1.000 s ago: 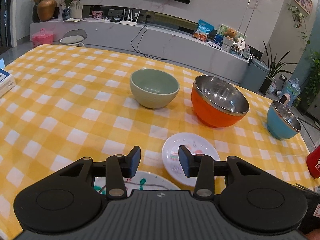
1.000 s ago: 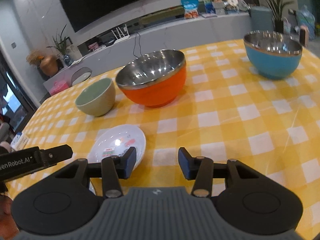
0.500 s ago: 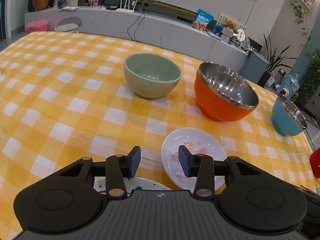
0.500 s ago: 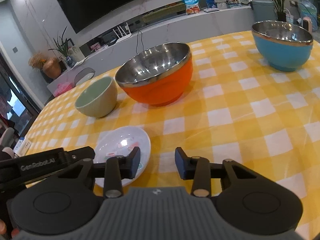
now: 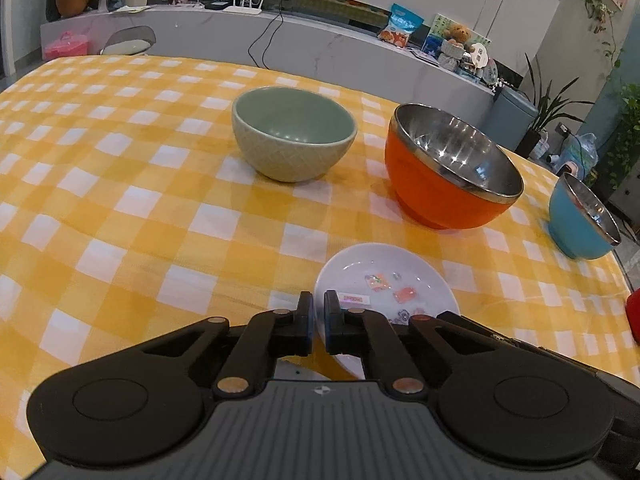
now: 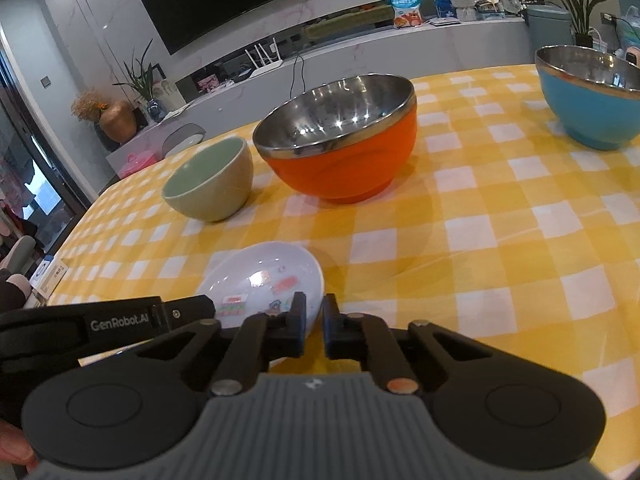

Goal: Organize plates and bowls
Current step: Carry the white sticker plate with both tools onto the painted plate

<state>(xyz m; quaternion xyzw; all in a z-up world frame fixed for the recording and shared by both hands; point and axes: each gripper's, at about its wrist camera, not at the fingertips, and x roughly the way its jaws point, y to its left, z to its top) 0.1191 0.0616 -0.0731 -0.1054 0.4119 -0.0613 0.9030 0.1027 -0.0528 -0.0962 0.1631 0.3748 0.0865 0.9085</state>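
Note:
A small white plate (image 5: 386, 280) with printed pictures lies on the yellow checked tablecloth (image 5: 140, 208). My left gripper (image 5: 316, 316) is shut on its near left rim. My right gripper (image 6: 314, 314) is shut on the plate's (image 6: 260, 276) near right rim, and the plate looks slightly tilted. Behind it stand a green ceramic bowl (image 5: 294, 132), an orange steel-lined bowl (image 5: 452, 168) and a blue steel-lined bowl (image 5: 582, 216). They also show in the right wrist view: the green bowl (image 6: 210, 186), the orange bowl (image 6: 340, 148) and the blue bowl (image 6: 592, 100).
A second plate's edge (image 5: 294, 372) peeks out under my left gripper. A red object (image 5: 634, 316) sits at the table's right edge. A small box (image 6: 50, 276) lies at the left edge. A low TV cabinet (image 5: 280, 40) runs behind the table.
Both grippers have closed from open onto the rim of the small white plate. Both have moved a little forward and lower towards it.

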